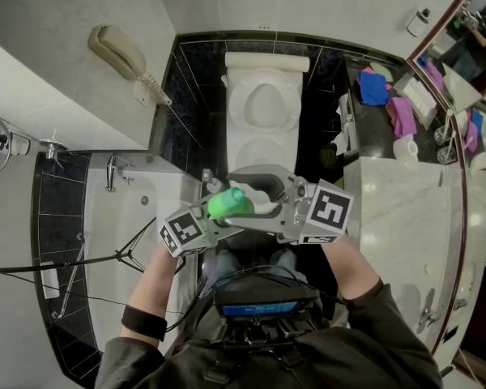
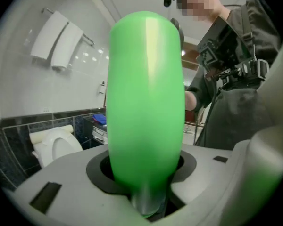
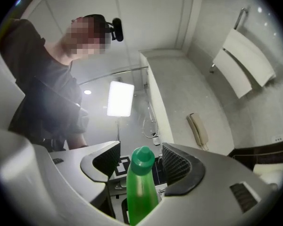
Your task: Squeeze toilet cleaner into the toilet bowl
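The green toilet cleaner bottle [image 1: 231,203] is held in front of me, above the floor short of the white toilet [image 1: 263,108], whose lid is up. My left gripper [image 1: 220,211] is shut on the bottle's body, which fills the left gripper view [image 2: 146,98]. The toilet [image 2: 54,147] shows small behind it at the left. My right gripper [image 1: 257,193] reaches in from the right. In the right gripper view its black ribbed pads [image 3: 175,161] stand on either side of the green cap [image 3: 142,160] with a gap on each side, so it is open.
A wall telephone [image 1: 125,55] hangs at the left, above the bathtub [image 1: 138,217]. A marble counter [image 1: 405,201] with cloths and bottles runs along the right. Cables and a tripod leg [image 1: 130,254] cross the tub. Towels [image 2: 56,36] hang high on the wall.
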